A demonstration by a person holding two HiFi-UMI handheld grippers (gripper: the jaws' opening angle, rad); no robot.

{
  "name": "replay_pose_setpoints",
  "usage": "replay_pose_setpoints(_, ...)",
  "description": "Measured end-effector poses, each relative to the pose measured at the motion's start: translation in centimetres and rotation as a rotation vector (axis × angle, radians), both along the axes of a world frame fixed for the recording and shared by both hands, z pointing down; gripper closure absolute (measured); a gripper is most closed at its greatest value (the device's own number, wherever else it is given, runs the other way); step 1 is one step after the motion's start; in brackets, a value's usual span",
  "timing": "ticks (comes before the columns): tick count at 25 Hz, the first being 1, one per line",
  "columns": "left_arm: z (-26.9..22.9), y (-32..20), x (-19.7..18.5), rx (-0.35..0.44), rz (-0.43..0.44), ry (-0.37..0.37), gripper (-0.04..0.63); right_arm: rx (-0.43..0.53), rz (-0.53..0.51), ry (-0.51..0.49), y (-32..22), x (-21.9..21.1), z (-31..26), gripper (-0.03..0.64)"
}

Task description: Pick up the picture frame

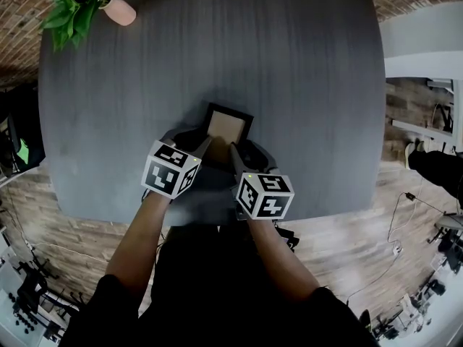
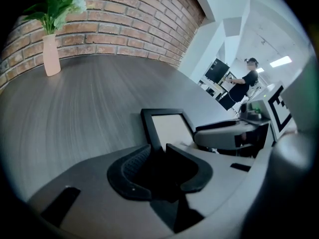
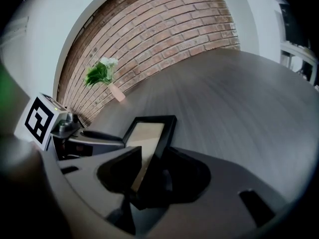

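Note:
A small black picture frame (image 1: 228, 127) with a tan inner panel sits on the dark grey table (image 1: 289, 63), near its front edge. My left gripper (image 1: 205, 144) is at the frame's near left corner. In the left gripper view, the frame's (image 2: 169, 126) left bar runs in between the jaws of the left gripper (image 2: 158, 151); the grip itself is lost in shadow. My right gripper (image 1: 233, 150) is at the near right corner. The frame's (image 3: 147, 133) right bar lies between the right gripper's (image 3: 152, 166) jaws, with a dark gap beside it.
A green plant in a pink vase (image 1: 87, 2) stands at the table's far left corner, by a brick wall (image 2: 124, 24). The table's front edge is just below the grippers, with wooden floor beyond. A person (image 2: 244, 83) stands far off in the room.

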State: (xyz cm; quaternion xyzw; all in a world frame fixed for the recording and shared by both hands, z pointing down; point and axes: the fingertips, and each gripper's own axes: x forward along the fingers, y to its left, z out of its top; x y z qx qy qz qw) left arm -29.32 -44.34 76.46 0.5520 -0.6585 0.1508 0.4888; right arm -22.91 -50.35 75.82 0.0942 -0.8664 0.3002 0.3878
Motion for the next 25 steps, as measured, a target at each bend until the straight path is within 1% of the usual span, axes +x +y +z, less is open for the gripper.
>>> replay_pose_setpoints(3, 0.0, 0.0, 0.1, 0.002, -0.004, 0.002, 0.508, 0.017, -0.008, 0.011, 0.0, 0.1, 0.1, 0.463)
replay_pose_setpoints(11, -0.1, 0.1, 0.0, -0.009, -0.031, -0.005, 0.515, 0.001, 0.007, 0.032, -0.1, 0.1, 0.1, 0.488)
replay_pose_setpoints(14, -0.5, 0.3, 0.0, 0.001, -0.048, 0.0, 0.518, 0.016, 0.001, 0.026, -0.1, 0.0, -0.2, 0.497)
replay_pose_setpoints(16, -1.0, 0.5, -0.2, 0.014, -0.063, -0.006, 0.518, 0.029, 0.001, 0.009, -0.1, -0.2, -0.8, 0.503)
replay_pose_setpoints(19, -2.6, 0.6, -0.3, 0.046, -0.08, -0.037, 0.518, 0.059, 0.009, -0.028, -0.3, -0.6, -2.3, 0.509)
replay_pose_setpoints(25, -8.7, 1.8, -0.8, 0.15, -0.104, -0.126, 0.517, 0.137, 0.008, -0.118, 0.6, -1.3, -7.9, 0.511)
